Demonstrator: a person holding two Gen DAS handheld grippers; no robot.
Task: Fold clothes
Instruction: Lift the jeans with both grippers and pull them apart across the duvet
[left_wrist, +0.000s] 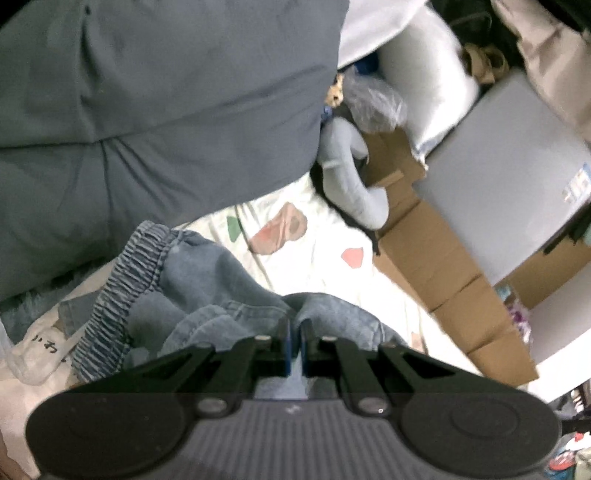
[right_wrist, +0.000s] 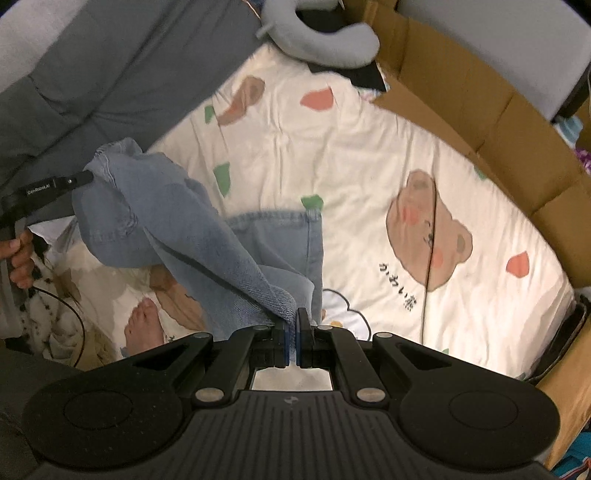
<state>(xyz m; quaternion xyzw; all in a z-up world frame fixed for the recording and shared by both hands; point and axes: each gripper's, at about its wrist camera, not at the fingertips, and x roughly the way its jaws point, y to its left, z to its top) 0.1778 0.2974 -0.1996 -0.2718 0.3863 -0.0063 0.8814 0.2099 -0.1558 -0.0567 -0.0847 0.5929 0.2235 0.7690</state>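
Observation:
A pair of blue denim trousers (right_wrist: 192, 221) hangs lifted above a cream bedsheet (right_wrist: 332, 140) printed with bears. My right gripper (right_wrist: 294, 325) is shut on one edge of the denim at the bottom centre of the right wrist view. The left gripper (right_wrist: 86, 176) shows at the left of that view, pinching the other end of the cloth. In the left wrist view my left gripper (left_wrist: 294, 328) is shut on a denim fold, with the elastic waistband (left_wrist: 122, 291) bunched to its left. One trouser leg (right_wrist: 280, 236) trails down onto the sheet.
A grey quilt (left_wrist: 147, 110) fills the upper left. A grey neck pillow (right_wrist: 317, 40) lies at the sheet's far end. Cardboard walls (right_wrist: 480, 92) border the right side. A bare foot (right_wrist: 144, 325) and a hand (right_wrist: 20, 254) with a cable show at the lower left.

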